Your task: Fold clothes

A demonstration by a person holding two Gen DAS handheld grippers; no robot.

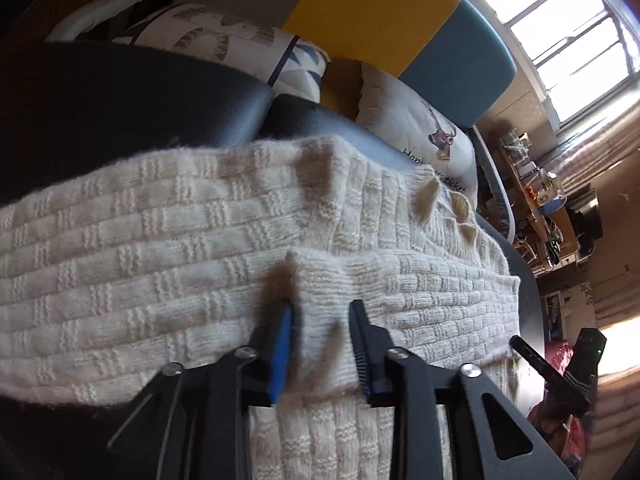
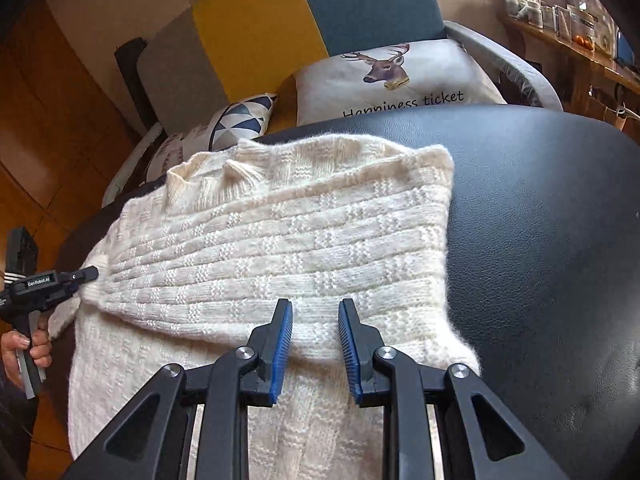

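A cream knitted sweater (image 1: 160,264) (image 2: 280,240) lies folded on a black leather seat (image 2: 540,240). A folded layer lies across its lower part. My left gripper (image 1: 320,308) is open at the sweater's edge, with a raised ridge of knit between its blue-padded fingers (image 1: 282,344). In the right wrist view it shows at the far left (image 2: 86,274), its tip against the sweater's side, held by a hand (image 2: 24,348). My right gripper (image 2: 315,308) is open just over the folded layer's near edge, nothing pinched. Its black finger also shows in the left wrist view (image 1: 530,354).
Behind the seat stands a sofa with grey, yellow and teal back panels (image 2: 256,32). On it are a deer-print cushion (image 2: 392,76) and a triangle-pattern cushion (image 2: 240,120). A cluttered wooden shelf (image 2: 568,28) is at the right, a bright window (image 1: 560,32) beyond, and wood floor (image 2: 48,128) at the left.
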